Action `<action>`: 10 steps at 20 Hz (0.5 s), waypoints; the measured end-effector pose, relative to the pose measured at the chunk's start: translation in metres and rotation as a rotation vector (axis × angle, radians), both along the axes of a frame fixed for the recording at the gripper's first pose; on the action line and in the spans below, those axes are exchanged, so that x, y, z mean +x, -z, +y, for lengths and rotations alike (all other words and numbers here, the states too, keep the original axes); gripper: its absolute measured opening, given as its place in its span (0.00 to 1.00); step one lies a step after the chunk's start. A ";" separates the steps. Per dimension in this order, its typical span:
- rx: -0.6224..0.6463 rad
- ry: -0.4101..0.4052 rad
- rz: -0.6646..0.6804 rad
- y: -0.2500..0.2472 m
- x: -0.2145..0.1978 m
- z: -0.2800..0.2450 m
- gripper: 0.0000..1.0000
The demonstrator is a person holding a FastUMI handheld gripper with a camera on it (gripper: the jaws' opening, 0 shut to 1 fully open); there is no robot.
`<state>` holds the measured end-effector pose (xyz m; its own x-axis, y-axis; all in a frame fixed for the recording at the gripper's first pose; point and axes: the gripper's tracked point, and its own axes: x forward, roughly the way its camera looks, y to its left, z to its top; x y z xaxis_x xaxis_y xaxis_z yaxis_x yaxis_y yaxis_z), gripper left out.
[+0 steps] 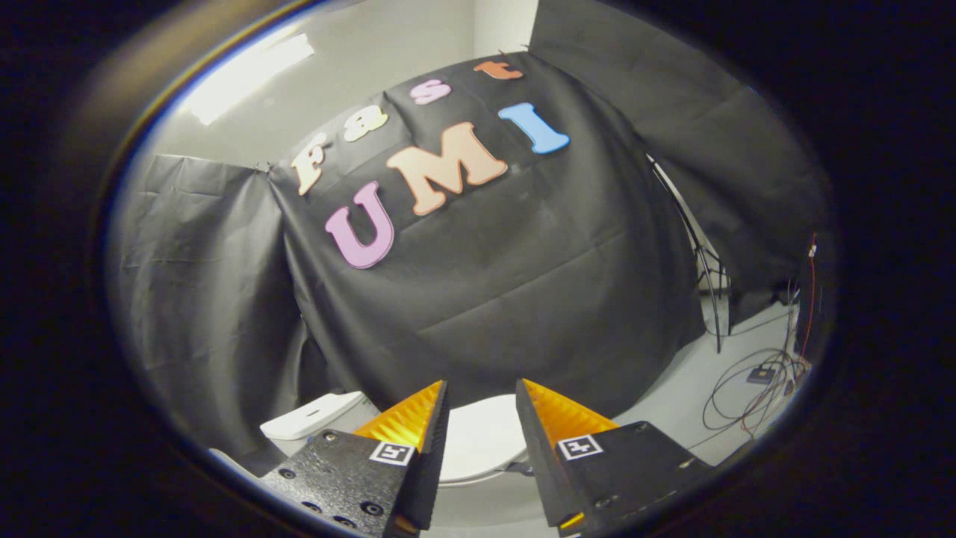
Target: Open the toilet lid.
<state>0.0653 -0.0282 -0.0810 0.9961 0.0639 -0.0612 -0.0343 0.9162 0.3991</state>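
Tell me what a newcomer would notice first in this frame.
First, the big black cloth backdrop draped across the booth, beyond the tool's fingers. Next, the tool itself, fingers open and holding nothing, with the white glossy toilet lid, apparently lying closed, showing in the gap between them and the white toilet tank off to its left. A tangle of thin cables lies on the pale floor to the right.

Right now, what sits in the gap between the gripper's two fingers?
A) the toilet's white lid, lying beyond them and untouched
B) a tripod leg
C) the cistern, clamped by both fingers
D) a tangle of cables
A: the fingers stand apart with nothing pressed between them, and through the gap of the gripper shows the white toilet lid, beyond the tips; the cistern sits off to one side.
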 end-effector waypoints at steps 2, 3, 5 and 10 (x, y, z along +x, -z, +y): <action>0.050 -0.004 0.020 0.006 0.007 0.001 0.53; 0.074 -0.006 0.021 0.011 0.011 0.002 0.53; 0.126 0.003 0.011 0.018 0.019 0.003 0.52; 0.306 0.034 -0.010 0.039 0.049 0.018 0.52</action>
<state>0.1143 -0.0104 -0.1199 0.9984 0.0446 -0.0340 -0.0114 0.7539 0.6569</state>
